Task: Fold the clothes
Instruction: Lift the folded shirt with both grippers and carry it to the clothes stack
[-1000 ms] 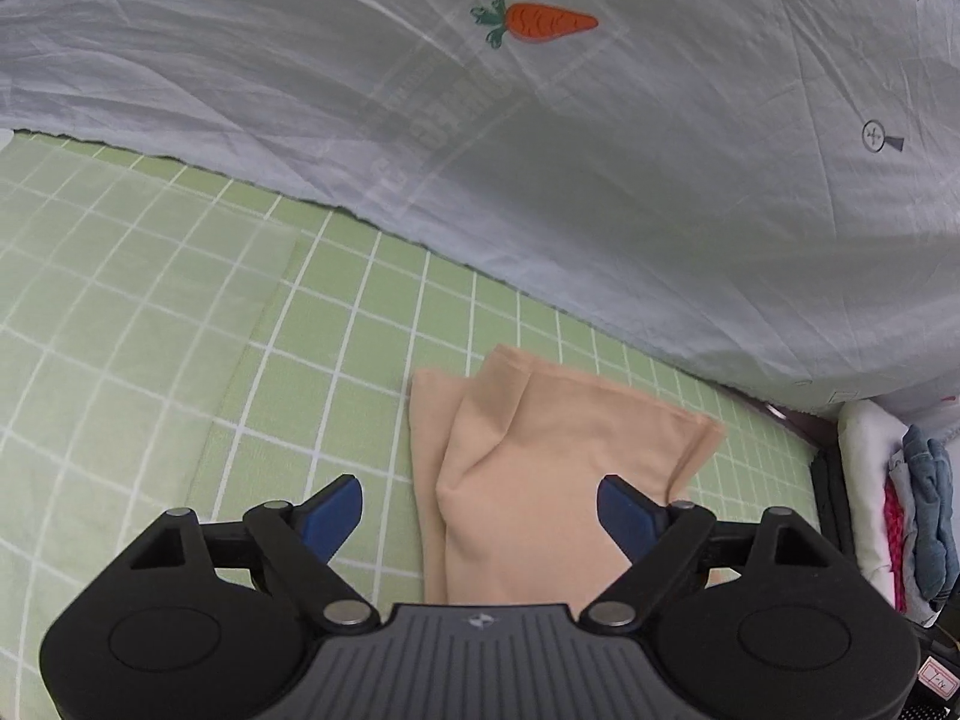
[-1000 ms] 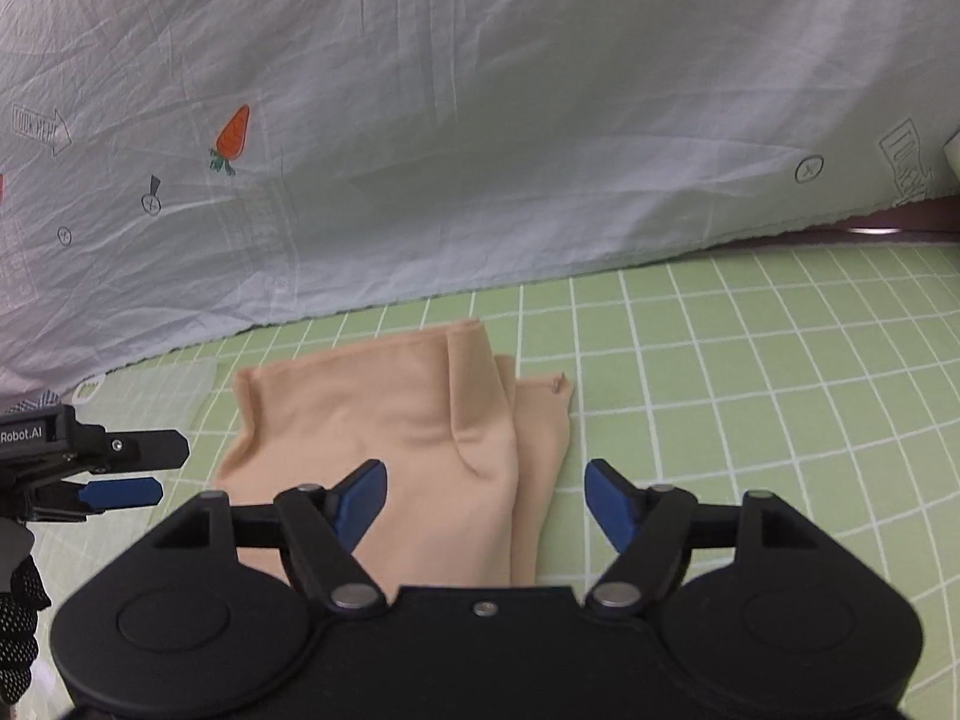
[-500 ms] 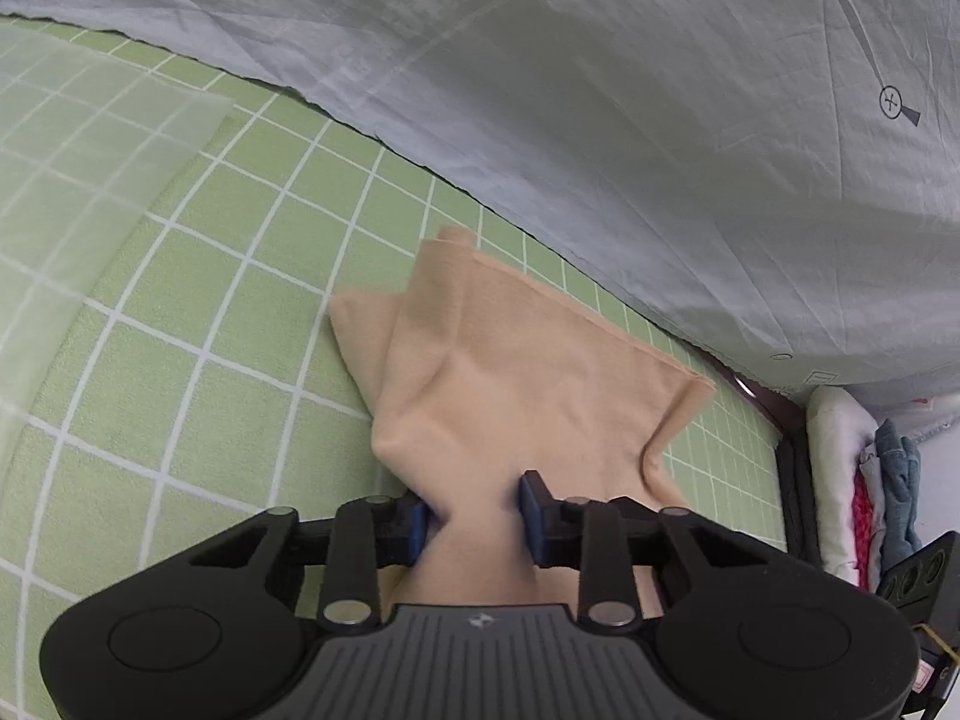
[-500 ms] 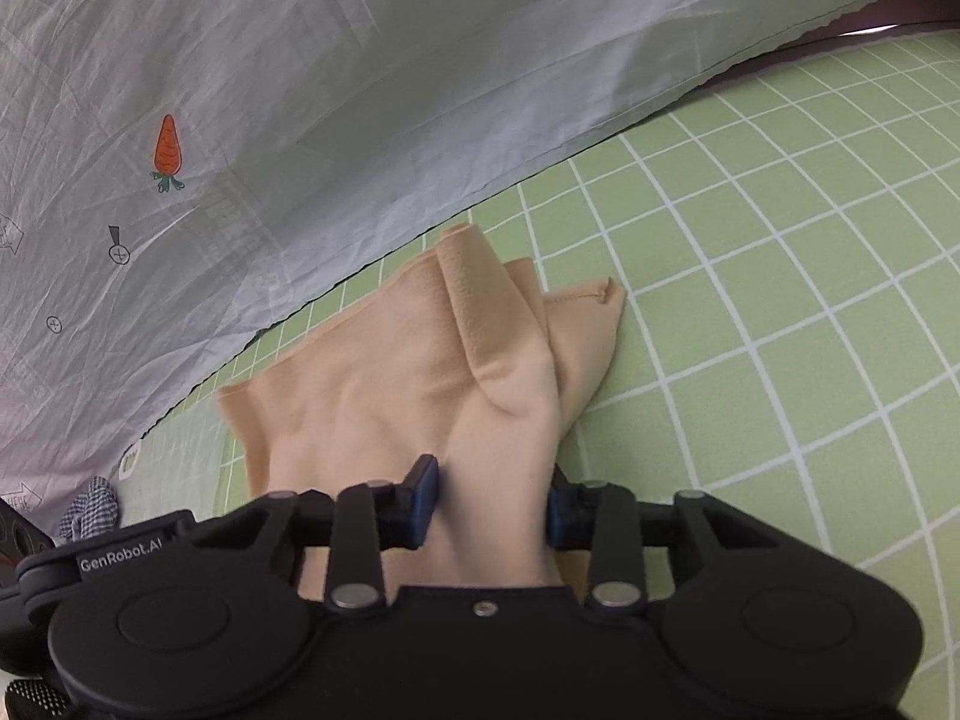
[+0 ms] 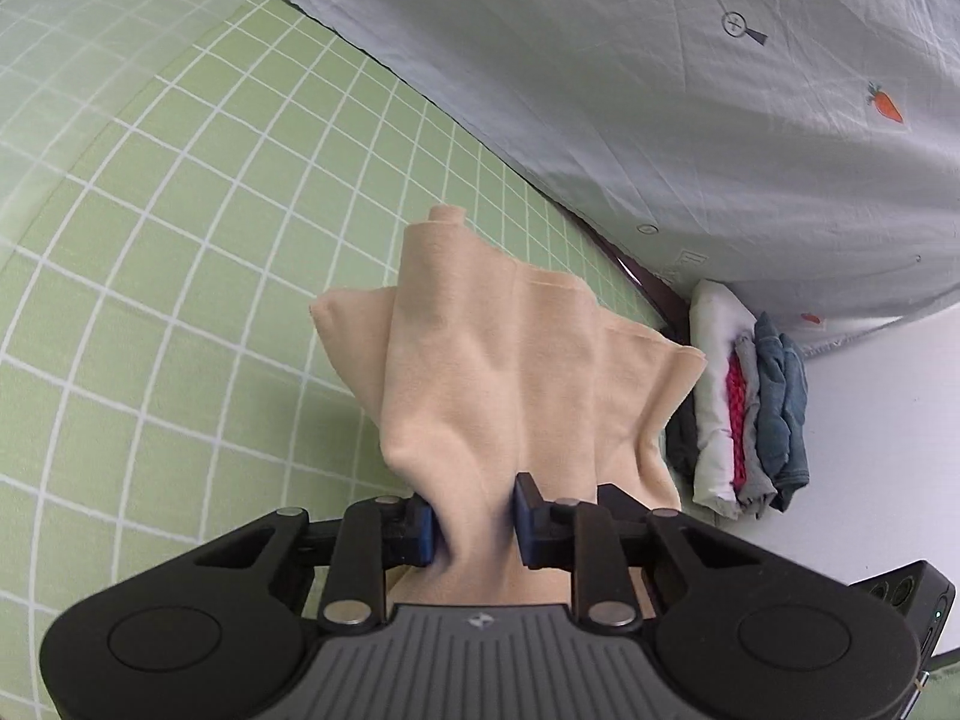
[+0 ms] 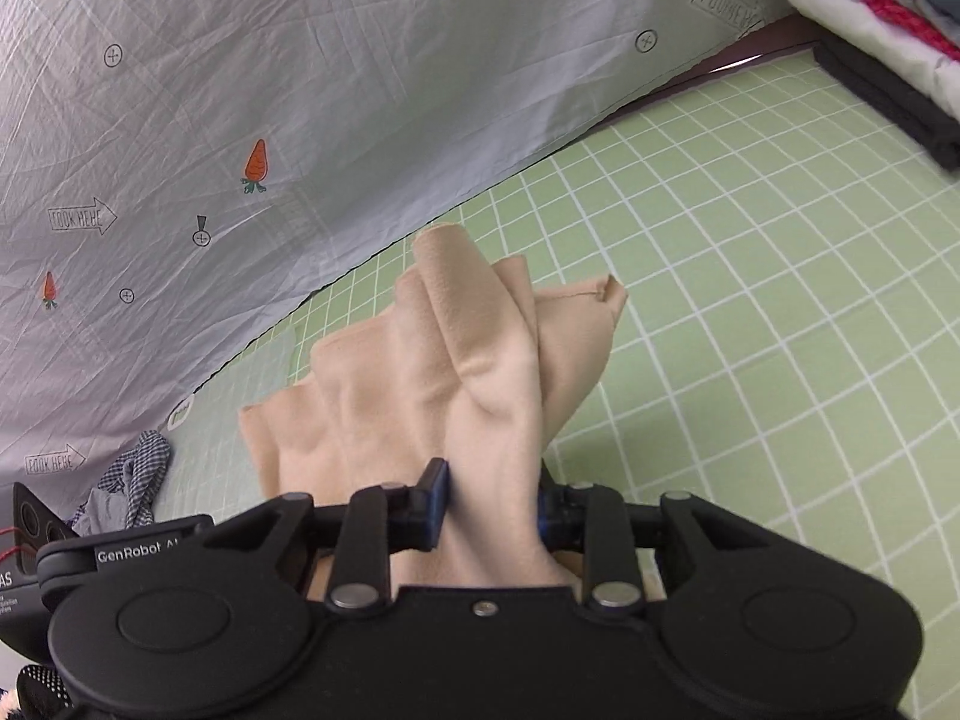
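Left wrist view: my left hand-held gripper [image 5: 474, 519] is clamped on the beige garment [image 5: 498, 372], which is bunched and raised above the green grid mat [image 5: 180, 300]. My right hand-held gripper [image 6: 492, 504] is likewise closed tight on the same garment [image 6: 444, 372]. A stack of folded clothes [image 5: 750, 408] sits at the mat's edge, beside the grey printed sheet [image 5: 660, 60].
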A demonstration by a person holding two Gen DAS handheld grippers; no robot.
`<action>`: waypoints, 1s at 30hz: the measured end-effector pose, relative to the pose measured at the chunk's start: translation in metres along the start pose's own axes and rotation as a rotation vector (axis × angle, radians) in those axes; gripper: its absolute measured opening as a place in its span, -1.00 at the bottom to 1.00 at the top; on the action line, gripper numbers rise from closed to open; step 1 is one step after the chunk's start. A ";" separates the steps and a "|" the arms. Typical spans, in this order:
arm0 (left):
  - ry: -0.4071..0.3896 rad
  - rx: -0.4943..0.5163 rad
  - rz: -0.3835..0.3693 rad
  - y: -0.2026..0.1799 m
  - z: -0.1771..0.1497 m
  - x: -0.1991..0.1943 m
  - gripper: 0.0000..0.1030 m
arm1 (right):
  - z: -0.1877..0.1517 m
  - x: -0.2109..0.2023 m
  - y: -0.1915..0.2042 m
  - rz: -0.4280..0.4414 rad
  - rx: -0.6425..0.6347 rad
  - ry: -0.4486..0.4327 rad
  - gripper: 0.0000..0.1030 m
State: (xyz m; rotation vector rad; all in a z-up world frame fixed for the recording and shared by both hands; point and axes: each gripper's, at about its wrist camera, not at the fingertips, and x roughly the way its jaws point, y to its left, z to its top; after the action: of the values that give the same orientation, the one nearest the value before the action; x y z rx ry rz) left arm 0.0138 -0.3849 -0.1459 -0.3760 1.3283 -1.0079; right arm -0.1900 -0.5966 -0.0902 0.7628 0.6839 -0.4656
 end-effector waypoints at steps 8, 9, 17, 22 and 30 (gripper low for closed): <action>0.099 0.106 -0.088 -0.058 -0.065 0.020 -0.50 | -0.035 -0.091 -0.059 -0.141 0.154 -0.090 -0.44; 0.112 0.119 -0.099 -0.065 -0.073 0.022 -0.50 | -0.039 -0.099 -0.071 -0.145 0.174 -0.096 -0.44; 0.092 0.159 -0.086 -0.152 -0.140 0.100 -0.50 | -0.020 -0.141 -0.187 -0.145 0.156 -0.087 -0.45; 0.103 0.136 -0.121 -0.236 -0.176 0.172 -0.50 | 0.035 -0.184 -0.279 -0.187 0.096 -0.111 -0.45; 0.116 0.243 -0.253 -0.376 -0.169 0.242 -0.51 | 0.116 -0.265 -0.345 -0.319 -0.097 -0.295 -0.45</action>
State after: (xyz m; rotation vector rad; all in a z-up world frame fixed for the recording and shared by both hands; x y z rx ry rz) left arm -0.3072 -0.7287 -0.0620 -0.3087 1.2630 -1.4056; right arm -0.5378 -0.8685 -0.0034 0.4807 0.5471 -0.8123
